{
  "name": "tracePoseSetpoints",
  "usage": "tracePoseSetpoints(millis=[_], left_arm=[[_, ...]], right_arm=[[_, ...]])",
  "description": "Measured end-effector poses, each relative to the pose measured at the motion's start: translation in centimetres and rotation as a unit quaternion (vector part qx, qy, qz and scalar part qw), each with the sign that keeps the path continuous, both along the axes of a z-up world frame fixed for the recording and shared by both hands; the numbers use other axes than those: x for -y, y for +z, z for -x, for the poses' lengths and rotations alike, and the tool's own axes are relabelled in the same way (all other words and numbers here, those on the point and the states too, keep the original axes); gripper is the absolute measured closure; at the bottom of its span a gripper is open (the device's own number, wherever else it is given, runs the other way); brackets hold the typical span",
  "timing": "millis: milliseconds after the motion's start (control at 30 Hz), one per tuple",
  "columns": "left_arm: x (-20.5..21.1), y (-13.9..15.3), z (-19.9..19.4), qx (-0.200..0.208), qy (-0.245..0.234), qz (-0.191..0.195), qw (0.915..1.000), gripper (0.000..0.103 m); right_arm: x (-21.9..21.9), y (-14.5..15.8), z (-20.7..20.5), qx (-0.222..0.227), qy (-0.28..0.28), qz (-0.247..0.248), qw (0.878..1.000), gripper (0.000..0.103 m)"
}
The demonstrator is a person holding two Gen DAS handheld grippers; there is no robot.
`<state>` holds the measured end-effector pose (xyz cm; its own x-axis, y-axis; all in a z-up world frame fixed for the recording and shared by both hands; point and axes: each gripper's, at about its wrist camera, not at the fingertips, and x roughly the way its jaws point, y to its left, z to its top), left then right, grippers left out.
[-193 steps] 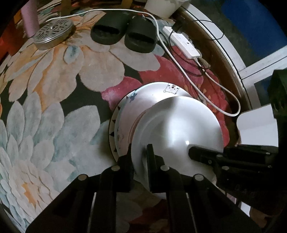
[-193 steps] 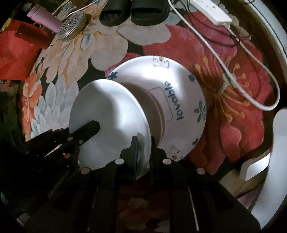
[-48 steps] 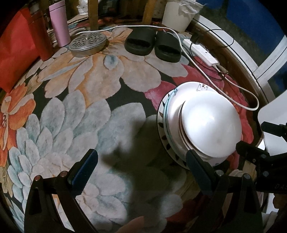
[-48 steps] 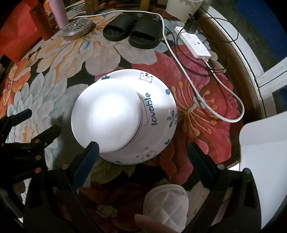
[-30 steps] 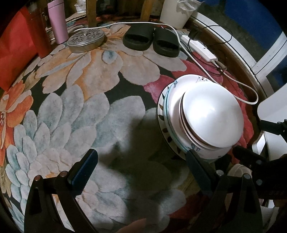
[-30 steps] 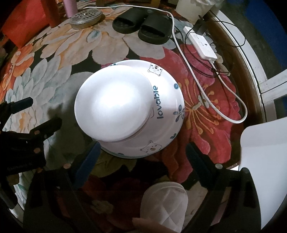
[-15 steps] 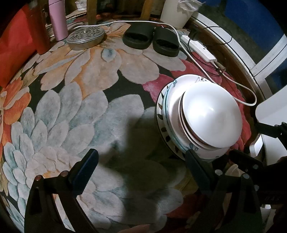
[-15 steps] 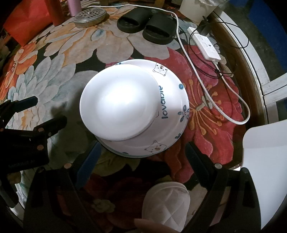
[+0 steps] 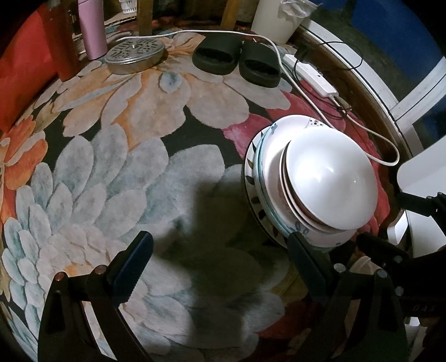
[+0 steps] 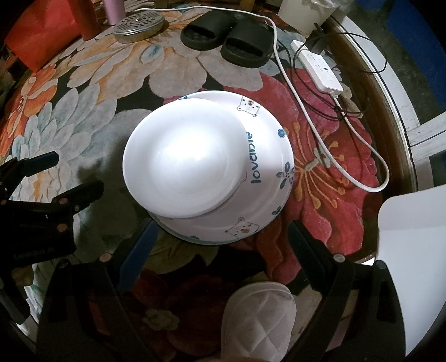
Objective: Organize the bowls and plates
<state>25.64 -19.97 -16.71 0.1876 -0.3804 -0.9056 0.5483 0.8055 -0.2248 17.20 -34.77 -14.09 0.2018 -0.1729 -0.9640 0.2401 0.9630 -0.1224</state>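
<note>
Released since the earlier frames — white plate point(image 10: 184, 161) then pinched at its rim by both grippers, now lying free on top of the stack. Stack resting on the floral rug point(image 9: 117, 178): printed bowl point(image 10: 267, 172) lettered "lovable" underneath, upside down, and below it in the left view a glass rim and a leaf-patterned plate point(image 9: 251, 195) at the bottom. Top plate shifted toward the left side of the bowl, overhanging it slightly.

Left gripper point(image 9: 220, 256) spread wide, empty, over bare rug; stack off to its right, near edge just above the right finger point(image 9: 303, 259), not between the fingers. Right gripper point(image 10: 223, 245) also wide and empty; stack straight ahead of it, its near rim just beyond the gap between the fingertips, touching neither. Left gripper seen in the right view at the left edge, apart from the stack.

Farther back on the rug: black slippers point(image 10: 225, 36), a perforated metal lid point(image 10: 139, 25), a power strip point(image 10: 320, 66) with its white cable trailing past the stack's right side — well clear of it.
</note>
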Motion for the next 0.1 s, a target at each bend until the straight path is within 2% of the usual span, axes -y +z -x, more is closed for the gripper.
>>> tracePoseSetpoints(millis=[100], left_arm=[[-0.18,0.0,-0.03,-0.002,0.001,0.0,1.0,0.006]], right_arm=[[0.05,-0.05,0.03,0.0,0.0,0.0,1.0,0.009]])
